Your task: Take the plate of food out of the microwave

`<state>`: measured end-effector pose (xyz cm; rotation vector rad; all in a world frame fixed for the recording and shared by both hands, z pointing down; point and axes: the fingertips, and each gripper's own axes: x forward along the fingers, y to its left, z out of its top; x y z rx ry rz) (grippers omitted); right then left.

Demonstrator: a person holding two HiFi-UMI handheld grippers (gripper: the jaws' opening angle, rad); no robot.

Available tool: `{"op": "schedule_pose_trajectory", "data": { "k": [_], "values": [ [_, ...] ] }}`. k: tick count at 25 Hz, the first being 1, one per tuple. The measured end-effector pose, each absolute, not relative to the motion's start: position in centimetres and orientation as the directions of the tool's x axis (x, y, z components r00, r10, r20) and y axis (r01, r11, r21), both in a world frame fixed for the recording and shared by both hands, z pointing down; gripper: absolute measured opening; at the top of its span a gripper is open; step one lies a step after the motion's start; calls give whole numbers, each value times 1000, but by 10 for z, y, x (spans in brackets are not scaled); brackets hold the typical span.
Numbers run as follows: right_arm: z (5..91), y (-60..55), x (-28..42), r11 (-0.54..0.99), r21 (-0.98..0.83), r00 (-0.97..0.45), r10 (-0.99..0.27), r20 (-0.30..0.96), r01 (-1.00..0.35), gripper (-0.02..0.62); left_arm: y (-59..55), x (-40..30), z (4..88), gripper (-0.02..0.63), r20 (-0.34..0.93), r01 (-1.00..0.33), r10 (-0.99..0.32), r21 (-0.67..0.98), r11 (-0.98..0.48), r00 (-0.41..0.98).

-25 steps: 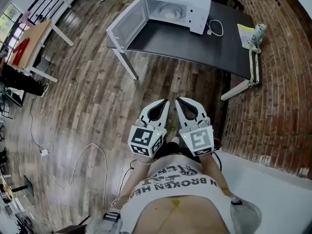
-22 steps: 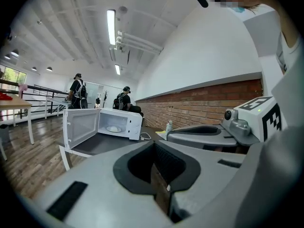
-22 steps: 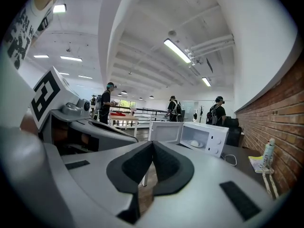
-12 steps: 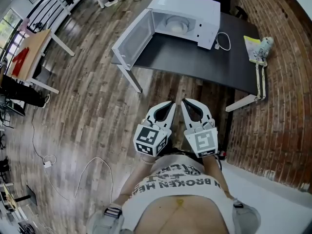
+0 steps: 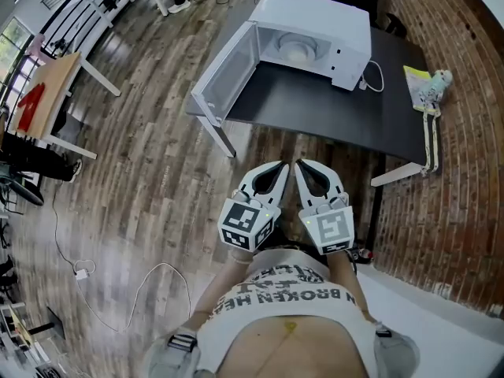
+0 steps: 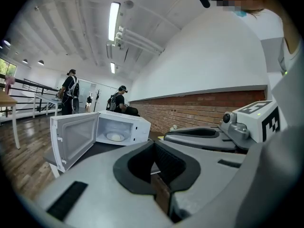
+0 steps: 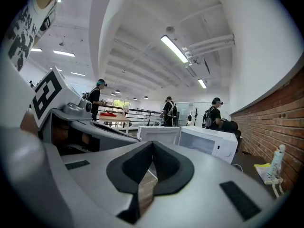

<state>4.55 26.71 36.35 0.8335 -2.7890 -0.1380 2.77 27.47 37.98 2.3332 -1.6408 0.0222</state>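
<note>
The floor (image 5: 142, 172) is laid in dark, worn wooden planks, on which a white adapter (image 5: 79, 272) with a thin cable is left. A red brick wall (image 5: 465, 172) is seen at the right, topped by white plaster (image 6: 213, 56) curving into a ceiling lit by fluorescent tubes (image 6: 113, 15). A black table (image 5: 315, 105) on white legs is set by the brick. A wooden-topped table (image 5: 59, 69) is placed near a black railing (image 6: 23, 85).

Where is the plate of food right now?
Head view, top centre: the plate sits inside the open white microwave, on the dark table by the brick wall.
</note>
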Motion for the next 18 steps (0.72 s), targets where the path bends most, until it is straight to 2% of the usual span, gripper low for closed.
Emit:
{"op": "schedule_pose_trajectory", "data": {
  "k": [18],
  "values": [
    [385, 249, 6, 832, 121, -794, -554, 250, -542, 8, 258, -13, 393, 6, 202, -921, -910, 231, -315, 362]
  ]
}}
